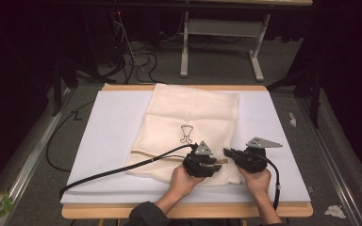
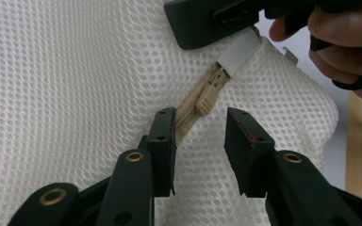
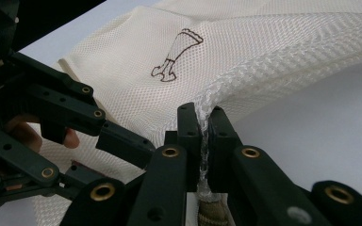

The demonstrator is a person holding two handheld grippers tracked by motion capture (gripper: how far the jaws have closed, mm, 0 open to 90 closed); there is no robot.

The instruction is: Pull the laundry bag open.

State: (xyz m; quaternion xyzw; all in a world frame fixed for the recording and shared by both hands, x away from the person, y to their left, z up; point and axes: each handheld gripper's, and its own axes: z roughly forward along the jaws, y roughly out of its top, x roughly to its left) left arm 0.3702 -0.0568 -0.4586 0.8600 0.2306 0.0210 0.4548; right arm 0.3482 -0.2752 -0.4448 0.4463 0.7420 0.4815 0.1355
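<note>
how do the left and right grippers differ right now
The left gripper is open, its fingers apart either side of the tan zipper pull without touching it. The right gripper is shut, pinching the edge of the mesh bag and lifting it. Both are black, hand-held, and meet at the bag's near corner.

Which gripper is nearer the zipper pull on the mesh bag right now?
Left. The left gripper hangs open with the zipper pull just beyond its jaws; the right gripper is clamped on the mesh bag's edge farther along.
</note>
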